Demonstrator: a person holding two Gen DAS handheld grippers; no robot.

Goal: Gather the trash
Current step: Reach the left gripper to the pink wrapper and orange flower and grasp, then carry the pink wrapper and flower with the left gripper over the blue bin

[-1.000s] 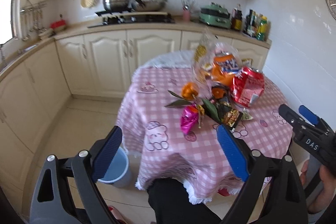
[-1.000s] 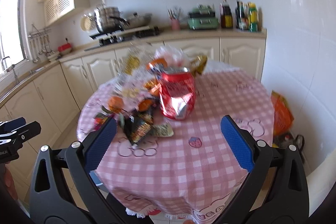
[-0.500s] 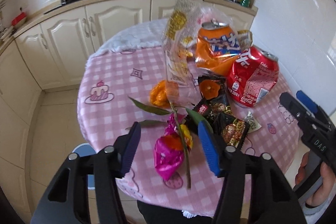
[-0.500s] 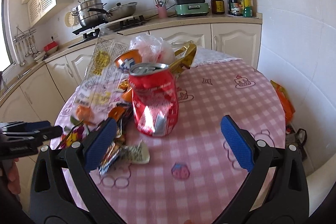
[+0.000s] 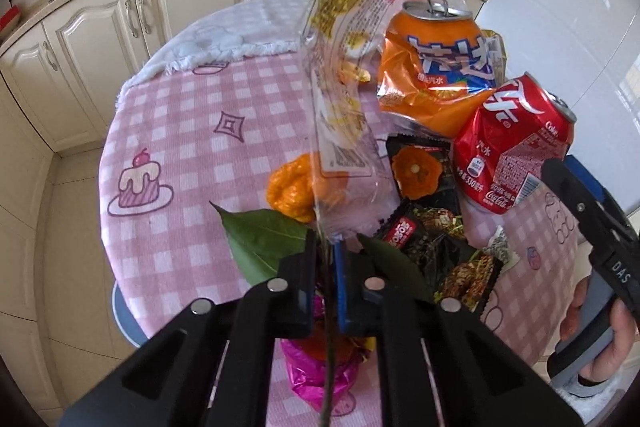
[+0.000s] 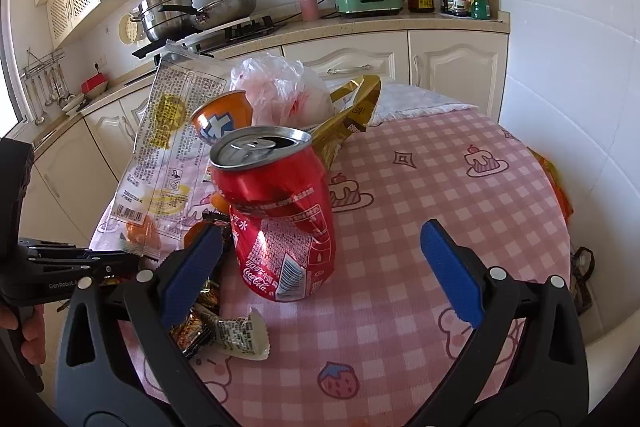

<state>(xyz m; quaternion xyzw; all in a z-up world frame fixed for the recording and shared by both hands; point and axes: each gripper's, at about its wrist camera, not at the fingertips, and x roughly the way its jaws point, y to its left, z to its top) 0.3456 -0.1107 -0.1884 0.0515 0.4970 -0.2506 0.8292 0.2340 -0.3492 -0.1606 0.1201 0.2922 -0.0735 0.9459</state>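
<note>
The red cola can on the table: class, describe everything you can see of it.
The red cola can is thin metal, red with white lettering, a barcode and a silver top whose tab opening is open. Its side is dented and creased, so it leans slightly while standing upright on the pink checked tablecloth. Dark snack wrappers lie against its base, the orange can close behind. The right gripper frames it with open jaws, not touching.

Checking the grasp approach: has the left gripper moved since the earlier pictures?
Yes. The left gripper has advanced over the pink checked tablecloth toward the trash pile and closed on the thin green stem beside the clear plastic wrapper.
</note>
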